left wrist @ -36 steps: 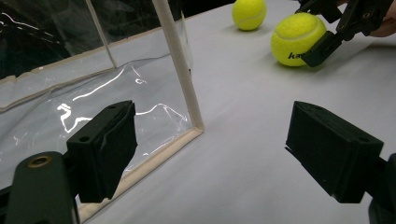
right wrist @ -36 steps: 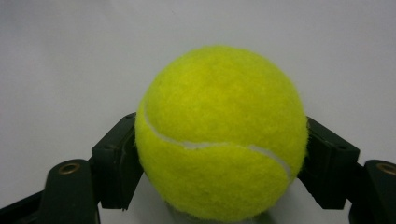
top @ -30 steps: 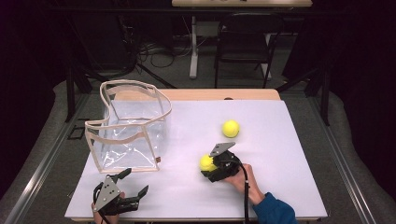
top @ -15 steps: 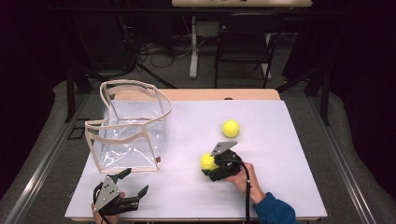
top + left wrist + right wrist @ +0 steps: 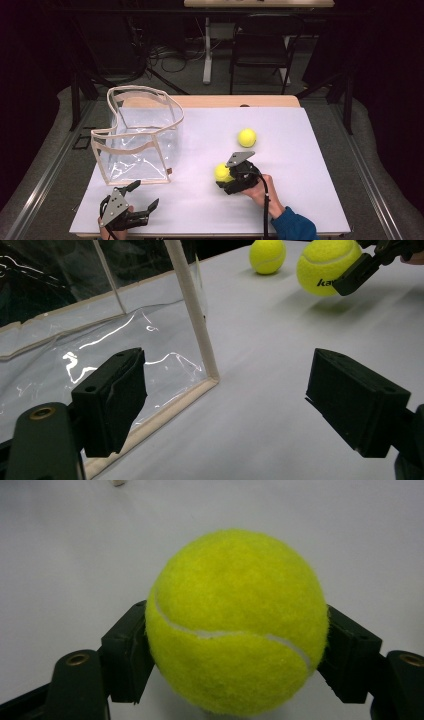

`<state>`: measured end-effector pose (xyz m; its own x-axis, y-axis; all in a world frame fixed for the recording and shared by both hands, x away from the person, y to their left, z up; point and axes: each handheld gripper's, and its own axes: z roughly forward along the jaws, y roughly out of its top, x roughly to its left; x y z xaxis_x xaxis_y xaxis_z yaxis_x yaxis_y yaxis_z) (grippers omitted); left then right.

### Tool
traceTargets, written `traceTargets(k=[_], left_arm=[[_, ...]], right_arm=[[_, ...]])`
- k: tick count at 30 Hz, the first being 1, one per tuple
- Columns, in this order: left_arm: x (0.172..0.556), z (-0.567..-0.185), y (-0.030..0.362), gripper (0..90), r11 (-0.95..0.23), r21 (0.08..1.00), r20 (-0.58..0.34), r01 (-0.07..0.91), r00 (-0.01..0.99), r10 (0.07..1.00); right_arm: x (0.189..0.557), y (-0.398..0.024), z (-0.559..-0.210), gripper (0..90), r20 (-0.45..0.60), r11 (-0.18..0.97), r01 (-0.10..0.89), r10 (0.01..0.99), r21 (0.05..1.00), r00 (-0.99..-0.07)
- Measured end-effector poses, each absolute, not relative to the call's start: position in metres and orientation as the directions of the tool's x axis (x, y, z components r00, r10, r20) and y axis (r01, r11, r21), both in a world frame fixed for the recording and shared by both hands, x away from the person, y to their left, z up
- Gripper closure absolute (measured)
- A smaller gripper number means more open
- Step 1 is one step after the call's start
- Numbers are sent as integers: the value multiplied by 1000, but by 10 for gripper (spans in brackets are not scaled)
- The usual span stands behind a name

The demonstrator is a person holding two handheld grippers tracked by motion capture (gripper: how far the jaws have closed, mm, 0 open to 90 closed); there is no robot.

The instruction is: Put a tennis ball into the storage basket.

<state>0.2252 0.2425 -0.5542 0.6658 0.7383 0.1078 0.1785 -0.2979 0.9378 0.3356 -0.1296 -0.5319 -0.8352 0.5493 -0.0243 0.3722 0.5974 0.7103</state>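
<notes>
Little has moved since a second ago: right gripper (image 5: 226, 176) sits at nearly the same spot mid-table, and the held tennis ball (image 5: 221, 172) with it, maybe shifted a touch toward the far side. Its jaws are clamped on that ball; the right gripper view has both black pads pressed into the felt on either side of the ball (image 5: 237, 622), with white table (image 5: 350, 540) behind. In the left gripper view the ball (image 5: 327, 266) appears to hang just above its own shadow, so it reads as lifted slightly off the surface, not resting.

Left gripper (image 5: 145, 200) has stayed parked at the near left edge, jaws spread wide with nothing between them, pointing toward the near corner of the clear bag (image 5: 135, 145). The bag stands open-topped on the left side of the table, cream trim around the rim. Second tennis ball (image 5: 247, 137) lies loose on the table, beyond the held one and apart from it.

Judgement: grasp is done and secure, carry has barely begun. Likely next is moving the held ball over the bag's open mouth; the floppy rim may need the left gripper to steady it.
</notes>
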Motion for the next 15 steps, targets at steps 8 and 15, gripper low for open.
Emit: traceTargets(k=[8, 15], left_arm=[[226, -554, 243, 159, -295, 939, 109, 177, 661, 743], [226, -554, 242, 159, -296, 940, 114, 171, 659, 744]], right_arm=[[334, -130, -527, 259, -25, 595, 373, 553, 712, -833], [331, -133, -519, 259, -32, 583, 365, 558, 726, -829]])
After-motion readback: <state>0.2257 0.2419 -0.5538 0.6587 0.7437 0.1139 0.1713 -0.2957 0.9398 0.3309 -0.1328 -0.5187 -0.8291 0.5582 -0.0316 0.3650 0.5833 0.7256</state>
